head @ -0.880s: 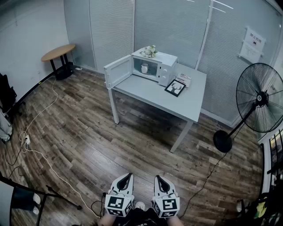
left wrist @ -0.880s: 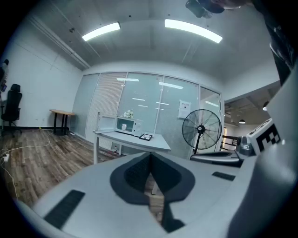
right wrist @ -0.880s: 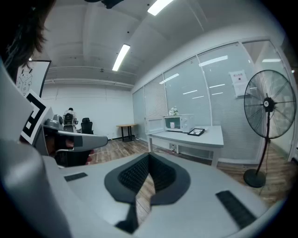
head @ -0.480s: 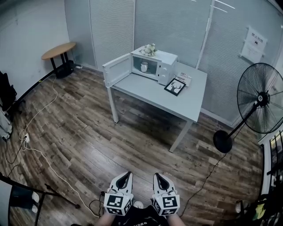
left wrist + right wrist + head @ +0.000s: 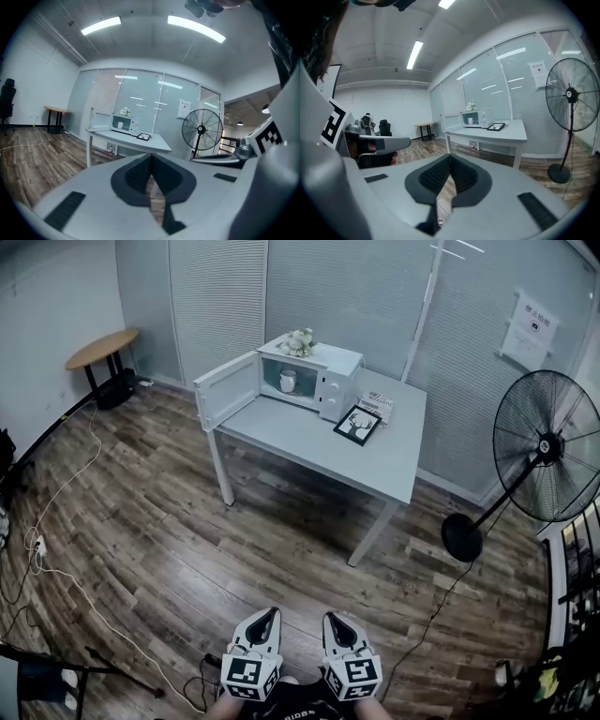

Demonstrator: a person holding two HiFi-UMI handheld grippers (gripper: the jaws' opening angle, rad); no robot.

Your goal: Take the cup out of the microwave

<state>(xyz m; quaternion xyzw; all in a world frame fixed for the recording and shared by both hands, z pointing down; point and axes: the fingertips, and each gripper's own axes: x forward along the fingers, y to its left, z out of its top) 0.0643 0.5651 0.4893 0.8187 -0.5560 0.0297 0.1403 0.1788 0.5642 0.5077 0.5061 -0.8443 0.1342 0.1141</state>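
The left gripper (image 5: 269, 615) and right gripper (image 5: 334, 619) both have their jaws pressed together, gripping nothing. The cup (image 5: 288, 382) stands well ahead of them, inside the microwave (image 5: 333, 382) (door swung wide) on the table (image 5: 319, 444).

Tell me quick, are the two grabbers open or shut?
Left gripper: shut, holding nothing.
Right gripper: shut, holding nothing.

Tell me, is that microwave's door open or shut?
Open. The door stands swung out to the left of the microwave, and the white cup shows upright inside.
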